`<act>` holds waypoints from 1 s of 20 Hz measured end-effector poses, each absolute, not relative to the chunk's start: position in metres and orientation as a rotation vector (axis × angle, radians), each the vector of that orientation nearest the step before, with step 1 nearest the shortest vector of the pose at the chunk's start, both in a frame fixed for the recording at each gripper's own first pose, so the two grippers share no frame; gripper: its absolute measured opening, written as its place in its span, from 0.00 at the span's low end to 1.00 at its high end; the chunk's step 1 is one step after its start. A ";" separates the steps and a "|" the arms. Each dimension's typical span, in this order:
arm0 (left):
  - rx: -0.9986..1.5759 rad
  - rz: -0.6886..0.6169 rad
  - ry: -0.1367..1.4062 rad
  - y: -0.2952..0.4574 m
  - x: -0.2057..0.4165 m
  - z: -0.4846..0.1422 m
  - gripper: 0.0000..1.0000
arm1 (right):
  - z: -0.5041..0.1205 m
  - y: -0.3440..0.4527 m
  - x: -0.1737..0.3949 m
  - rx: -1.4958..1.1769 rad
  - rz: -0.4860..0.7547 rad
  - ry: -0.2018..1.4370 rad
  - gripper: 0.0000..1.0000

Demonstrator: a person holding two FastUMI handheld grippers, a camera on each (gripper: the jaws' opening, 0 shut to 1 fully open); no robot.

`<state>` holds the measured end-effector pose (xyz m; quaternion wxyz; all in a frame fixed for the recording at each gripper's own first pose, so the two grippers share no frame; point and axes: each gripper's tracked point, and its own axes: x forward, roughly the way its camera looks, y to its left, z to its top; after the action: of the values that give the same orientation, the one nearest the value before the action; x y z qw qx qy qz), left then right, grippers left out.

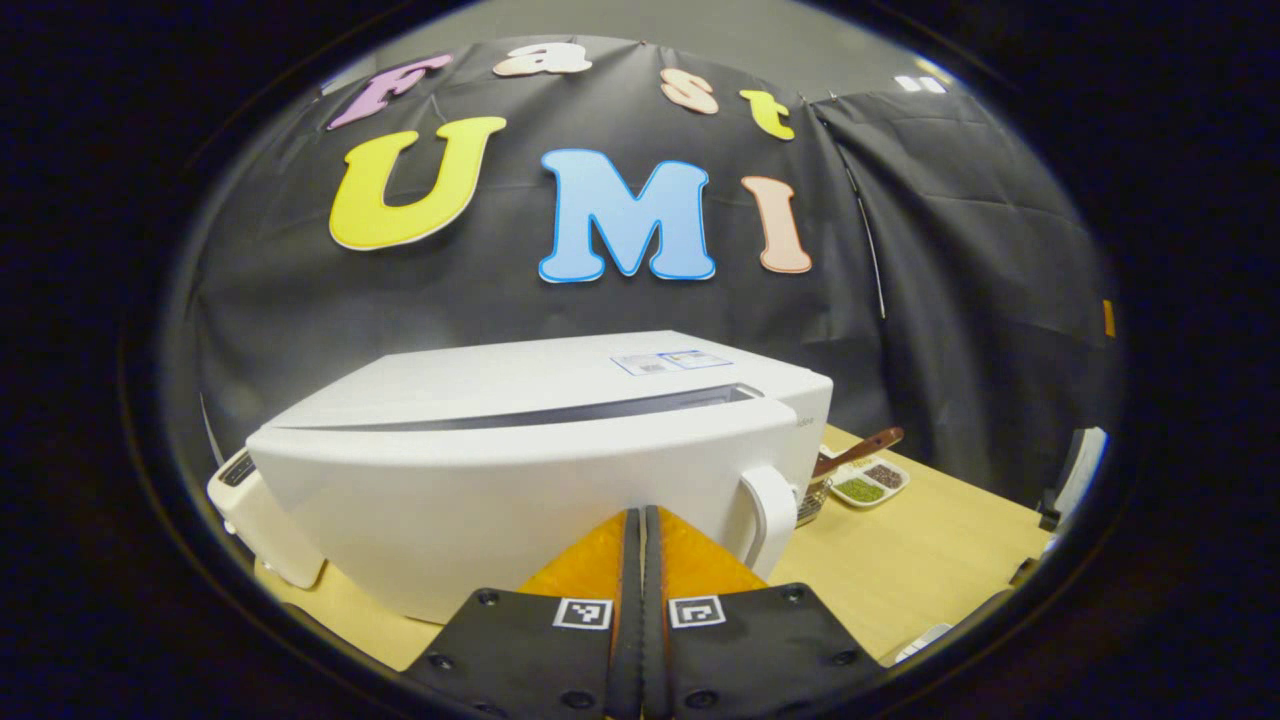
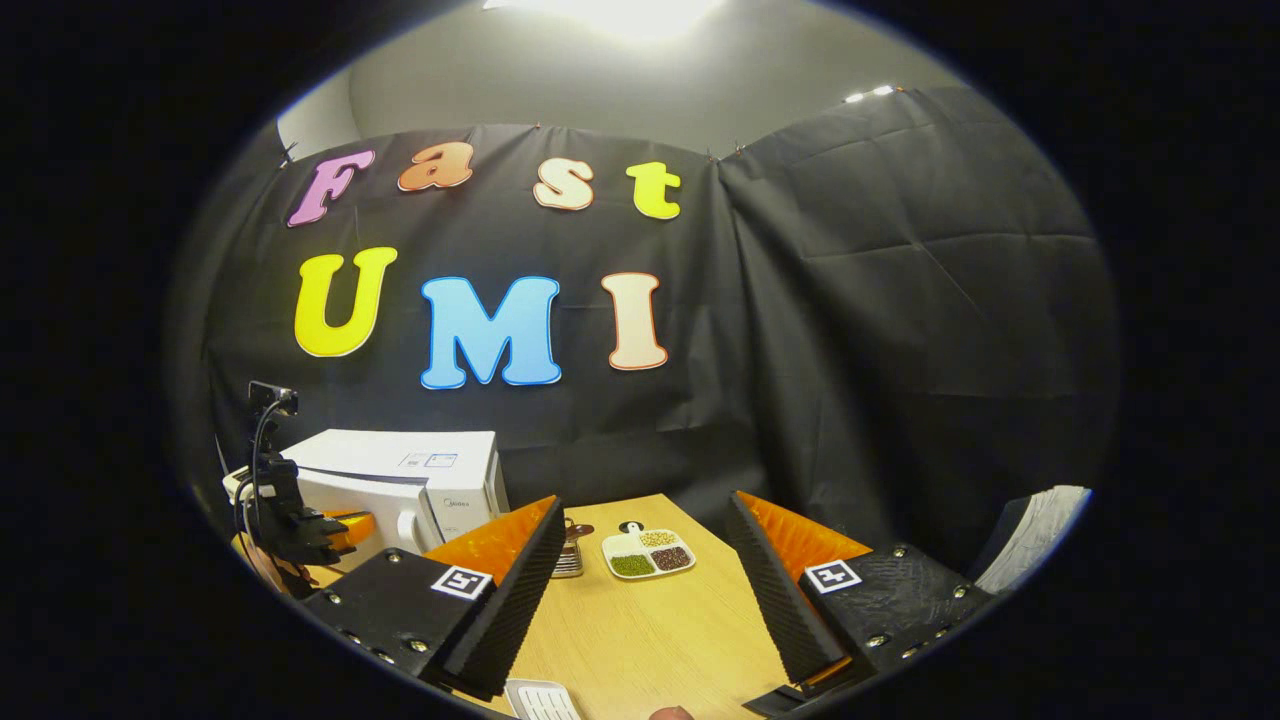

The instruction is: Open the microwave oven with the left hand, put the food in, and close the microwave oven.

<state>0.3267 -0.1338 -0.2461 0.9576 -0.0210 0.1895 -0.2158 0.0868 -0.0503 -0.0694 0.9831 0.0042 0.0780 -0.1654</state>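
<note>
Left claw pressed together before the white, closed microwave; right claw spread over the table.

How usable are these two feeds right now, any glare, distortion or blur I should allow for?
Left gripper view: evenly lit; fisheye bows the microwave front into a curve; the shut left claw is sharp. Right gripper view: a ceiling light blows out the top edge; the open right claw and the sectioned dish are sharp; the table shows soft sheen, no hard shadows.
</note>
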 end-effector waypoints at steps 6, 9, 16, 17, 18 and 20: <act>-0.081 -0.465 0.380 -0.136 0.338 -0.247 0.07 | -0.071 -0.032 0.087 -0.005 -0.319 0.174 0.98; -0.079 -0.441 0.379 -0.136 0.342 -0.247 0.07 | -0.074 -0.021 0.084 0.007 -0.291 0.189 0.98; -0.035 -0.396 0.340 -0.139 0.335 -0.219 0.07 | -0.065 -0.009 0.077 0.000 -0.229 0.181 0.98; -0.024 -0.396 0.312 -0.136 0.330 -0.204 0.07 | -0.062 -0.008 0.077 0.004 -0.214 0.171 0.98; -0.020 -0.395 0.289 -0.133 0.322 -0.192 0.07 | -0.058 -0.008 0.076 0.013 -0.196 0.162 0.98; -0.015 -0.393 0.246 -0.131 0.304 -0.163 0.07 | -0.055 -0.006 0.076 0.031 -0.154 0.156 0.98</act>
<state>0.3036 -0.1307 -0.1633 0.9732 -0.0075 0.1220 -0.1946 0.0761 -0.0060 -0.0550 0.9939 0.0155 0.0779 -0.0768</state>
